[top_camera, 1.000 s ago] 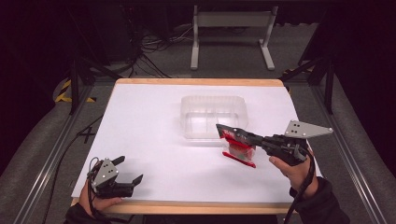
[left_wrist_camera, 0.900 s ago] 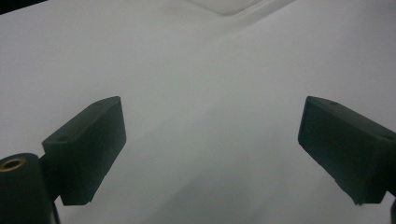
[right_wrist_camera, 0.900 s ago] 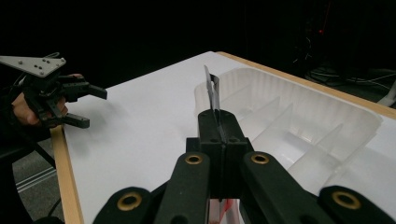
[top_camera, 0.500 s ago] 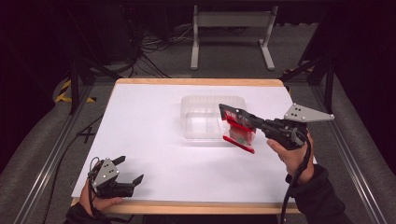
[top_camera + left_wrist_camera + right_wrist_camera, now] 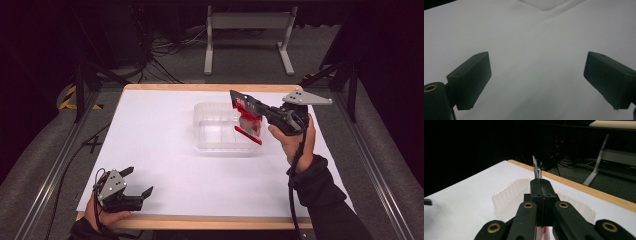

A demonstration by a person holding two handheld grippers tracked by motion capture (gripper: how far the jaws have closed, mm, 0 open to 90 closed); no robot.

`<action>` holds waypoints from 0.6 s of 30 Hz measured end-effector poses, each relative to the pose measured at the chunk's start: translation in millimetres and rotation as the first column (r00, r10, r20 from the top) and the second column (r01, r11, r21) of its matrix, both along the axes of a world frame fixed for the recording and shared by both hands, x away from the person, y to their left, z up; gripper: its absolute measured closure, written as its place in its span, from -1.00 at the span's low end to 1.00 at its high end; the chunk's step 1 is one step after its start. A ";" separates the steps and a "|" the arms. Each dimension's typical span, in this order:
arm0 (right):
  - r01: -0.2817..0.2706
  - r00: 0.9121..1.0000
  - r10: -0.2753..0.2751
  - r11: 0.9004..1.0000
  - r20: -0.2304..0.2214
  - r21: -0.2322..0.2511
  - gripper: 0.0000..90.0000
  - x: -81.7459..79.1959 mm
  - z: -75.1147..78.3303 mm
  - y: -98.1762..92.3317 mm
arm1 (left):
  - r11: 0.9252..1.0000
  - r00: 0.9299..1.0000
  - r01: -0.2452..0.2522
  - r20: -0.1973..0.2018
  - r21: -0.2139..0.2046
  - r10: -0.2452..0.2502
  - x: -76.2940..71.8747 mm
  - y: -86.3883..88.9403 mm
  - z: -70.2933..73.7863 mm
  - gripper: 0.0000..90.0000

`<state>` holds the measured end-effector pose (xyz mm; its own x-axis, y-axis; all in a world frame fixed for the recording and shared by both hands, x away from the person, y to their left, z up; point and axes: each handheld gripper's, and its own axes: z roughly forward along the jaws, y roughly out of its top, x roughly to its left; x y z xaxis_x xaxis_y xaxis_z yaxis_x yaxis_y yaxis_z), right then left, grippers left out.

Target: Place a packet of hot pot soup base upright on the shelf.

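The right tongs (image 5: 239,99) are pinching the top edge of a red packet (image 5: 249,123), which is hanging limp over the clear tray (image 5: 210,142) on the desk (image 5: 150,135). It is looking light, thin and floppy, probably slippery film, so gripping the sealed edge seems safest. The left tongs (image 5: 137,182) are resting spread and empty near the desk's front edge.

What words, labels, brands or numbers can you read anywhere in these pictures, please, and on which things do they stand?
No text can be read anywhere.
Red packet, held in the shut right tool above the clear container: it bears print, too small and blurred to read; in the right gripper view it shows edge-on.
Left tool, open by the near table edge: no marking can be made out.
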<state>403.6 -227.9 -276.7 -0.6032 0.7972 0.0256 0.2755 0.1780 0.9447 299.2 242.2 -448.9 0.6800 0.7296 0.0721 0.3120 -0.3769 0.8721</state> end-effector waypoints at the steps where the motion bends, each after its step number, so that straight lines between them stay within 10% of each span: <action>1: 0.009 1.000 -0.009 1.000 -0.008 0.008 1.00 4.0 0.1 1.6 | 1.000 1.000 0.000 0.003 -0.001 0.000 0.1 0.4 0.3 -0.82; 18: 0.180 0.981 -0.182 0.982 -0.060 -0.051 1.00 61.5 -16.5 24.2 | 1.000 1.000 0.004 0.006 -0.014 -0.004 -0.4 1.0 1.1 -0.82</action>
<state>465.1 -203.7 -293.1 -0.4471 0.8943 0.0211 0.3665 0.1616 0.9163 298.8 243.2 -447.8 0.6825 0.7279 0.0661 0.3050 -0.3658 0.8793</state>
